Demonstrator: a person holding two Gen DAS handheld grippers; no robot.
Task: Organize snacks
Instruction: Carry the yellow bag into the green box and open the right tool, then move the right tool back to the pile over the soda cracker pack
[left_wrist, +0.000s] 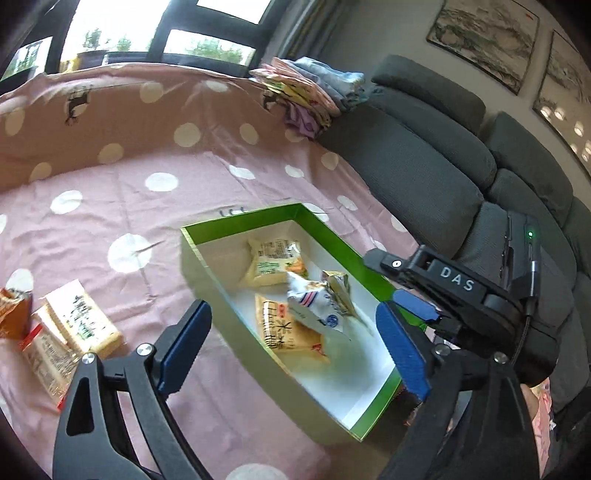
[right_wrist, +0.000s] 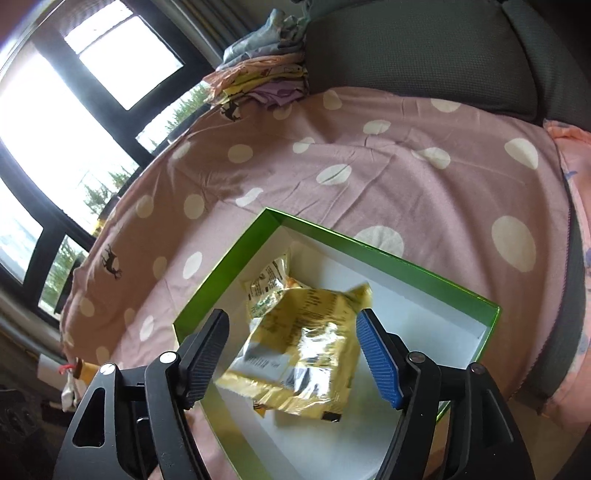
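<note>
A green box with a white inside (left_wrist: 332, 236) lies on a pink dotted sheet; it also shows in the right wrist view (right_wrist: 424, 273). Several yellow and white snack packets (left_wrist: 317, 302) lie in it. My right gripper (right_wrist: 291, 354) is open above the box, and a blurred yellow foil packet (right_wrist: 295, 354) sits between its fingers without touching them. That gripper shows in the left wrist view (left_wrist: 413, 291) at the box's right side. My left gripper (left_wrist: 291, 347) is open and empty over the box's near left wall. Loose snack packets (left_wrist: 74, 325) lie on the sheet to the left.
A grey sofa (left_wrist: 424, 166) runs along the right. A pile of folded clothes (left_wrist: 306, 88) sits at the back on the sheet's edge. Windows are behind it. An orange packet (left_wrist: 13, 310) lies at the far left edge.
</note>
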